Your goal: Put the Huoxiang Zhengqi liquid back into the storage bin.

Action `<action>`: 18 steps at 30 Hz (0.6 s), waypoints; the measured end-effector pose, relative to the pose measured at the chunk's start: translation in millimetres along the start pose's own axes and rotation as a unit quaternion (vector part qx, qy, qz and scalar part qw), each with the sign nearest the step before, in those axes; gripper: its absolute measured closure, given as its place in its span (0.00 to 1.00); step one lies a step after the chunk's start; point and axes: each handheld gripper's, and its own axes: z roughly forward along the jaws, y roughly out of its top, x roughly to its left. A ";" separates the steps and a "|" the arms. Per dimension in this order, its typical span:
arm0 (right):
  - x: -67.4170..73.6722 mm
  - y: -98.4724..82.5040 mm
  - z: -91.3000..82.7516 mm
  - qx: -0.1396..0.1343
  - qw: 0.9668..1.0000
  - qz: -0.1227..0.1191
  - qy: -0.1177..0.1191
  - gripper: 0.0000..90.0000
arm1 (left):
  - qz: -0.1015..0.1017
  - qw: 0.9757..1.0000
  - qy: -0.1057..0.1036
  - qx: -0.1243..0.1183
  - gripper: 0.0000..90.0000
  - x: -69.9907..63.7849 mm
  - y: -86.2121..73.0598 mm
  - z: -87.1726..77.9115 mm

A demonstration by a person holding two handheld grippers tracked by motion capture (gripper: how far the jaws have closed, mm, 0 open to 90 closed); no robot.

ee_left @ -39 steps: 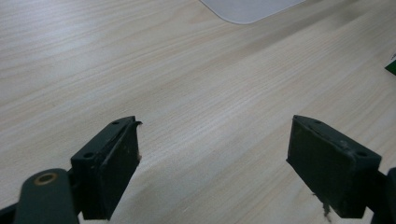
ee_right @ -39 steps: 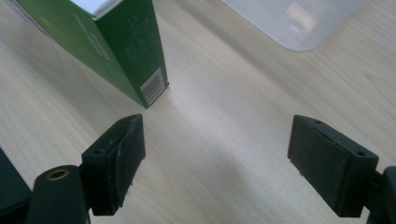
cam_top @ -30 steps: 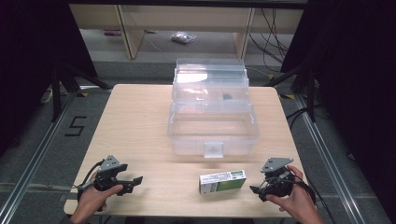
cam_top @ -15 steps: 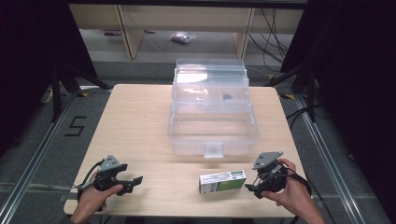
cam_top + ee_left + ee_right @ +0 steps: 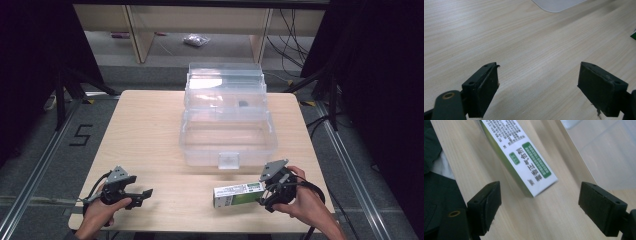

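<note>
Right gripper: held low over the table near its front right corner, jaws spread wide and empty, pointing at the near end of the box.
Right gripper, own view: black jaws well apart, one end of the box lying between and just ahead of them, not touching either.
Box: long, white and green, lying flat on the table just in front of the plastic case, right end just beside the right gripper.
Box, close up: white face with green panels and printed text, green side, tilted across the wood grain.
Left gripper: held near the front left corner, well apart from the box, jaws released and empty.
Left gripper, own view: jaws wide, bare wood between them.
Plastic case: clear, lid raised, standing at the middle of the table.
Small dark thing: inside the case's upper part, too small to tell.
</note>
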 end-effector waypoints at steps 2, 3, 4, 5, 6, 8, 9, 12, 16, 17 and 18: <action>0.6 4.9 2.1 0.001 1.000 -0.010 0.003 0.21 | -0.001 1.000 0.000 -0.001 0.18 -0.2 0.0 -0.1; 0.5 7.8 3.0 0.004 1.000 -0.020 0.005 0.21 | -0.001 1.000 0.000 -0.001 0.18 -0.3 -0.1 0.0; 0.9 10.5 4.2 0.006 1.000 -0.023 0.007 0.21 | -0.001 1.000 -0.001 -0.003 0.18 -0.1 -0.2 0.3; 1.1 13.2 5.7 0.007 1.000 -0.029 0.008 0.21 | -0.001 1.000 0.000 -0.002 0.18 0.0 -0.1 0.0; 2.5 15.7 6.9 0.011 1.000 -0.025 0.010 0.21 | -0.002 1.000 0.001 -0.002 0.18 -0.1 -0.2 0.0; 2.9 21.4 10.2 0.018 0.999 -0.035 0.011 0.21 | -0.002 1.000 0.000 -0.003 0.18 -0.2 -0.2 -0.1; 2.8 23.1 11.3 0.019 0.999 -0.040 0.015 0.21 | -0.002 1.000 0.000 -0.003 0.18 -0.1 -0.1 -0.1; 3.8 30.0 16.3 0.025 0.998 -0.051 0.019 0.21 | -0.002 1.000 0.000 -0.002 0.18 -0.1 -0.2 -0.1; 6.2 37.0 20.7 0.031 0.997 -0.064 0.028 0.21 | -0.003 1.000 0.000 -0.002 0.18 -0.3 -0.2 -0.1; 7.9 38.5 21.2 0.035 0.997 -0.060 0.025 0.21 | -0.001 1.000 -0.001 -0.003 0.18 0.1 -0.2 0.3; 7.6 41.0 23.0 0.036 0.996 -0.073 0.033 0.22 | -0.001 1.000 0.001 -0.002 0.18 0.0 -0.3 0.3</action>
